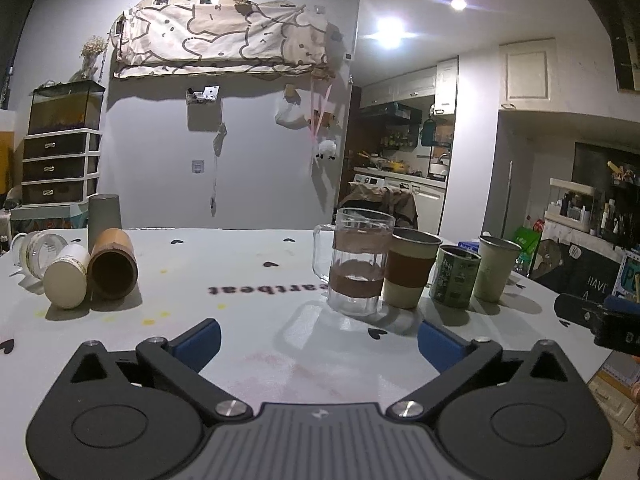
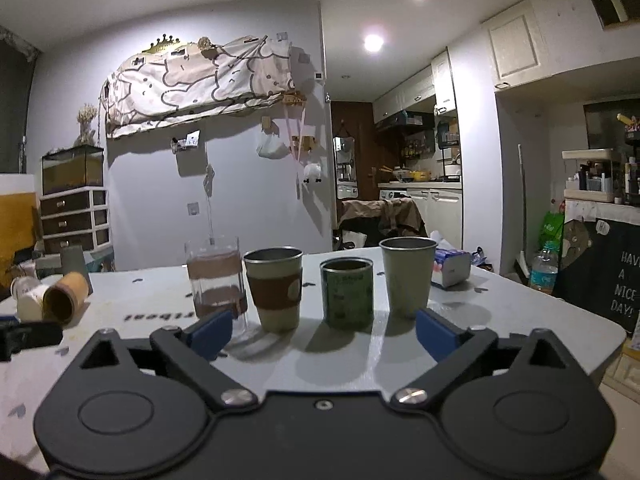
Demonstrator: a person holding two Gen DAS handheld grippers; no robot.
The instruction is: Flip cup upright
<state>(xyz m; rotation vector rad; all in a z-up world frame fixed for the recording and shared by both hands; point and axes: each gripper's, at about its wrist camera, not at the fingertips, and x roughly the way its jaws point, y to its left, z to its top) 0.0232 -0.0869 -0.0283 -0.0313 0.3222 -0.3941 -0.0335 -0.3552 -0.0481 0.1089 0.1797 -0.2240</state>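
A brown cup (image 1: 113, 263) lies on its side at the table's left, mouth toward me, beside a white cup (image 1: 67, 282) and a clear glass cup (image 1: 38, 252), both also on their sides. A grey cup (image 1: 104, 216) stands upside down behind them. My left gripper (image 1: 318, 338) is open and empty, low over the table. My right gripper (image 2: 323, 332) is open and empty, facing four upright cups: a glass mug (image 2: 216, 280), a sleeved cup (image 2: 276, 286), a green tin (image 2: 347, 294) and a pale green cup (image 2: 407, 276). The fallen brown cup (image 2: 66, 296) shows far left.
The white table (image 1: 248, 280) has printed lettering and small hearts. A tissue pack (image 2: 450, 266) lies behind the upright cups. The right gripper's tip (image 1: 600, 316) shows at the table's right edge. A drawer unit (image 1: 60, 168) and a draped chair (image 2: 380, 212) stand beyond the table.
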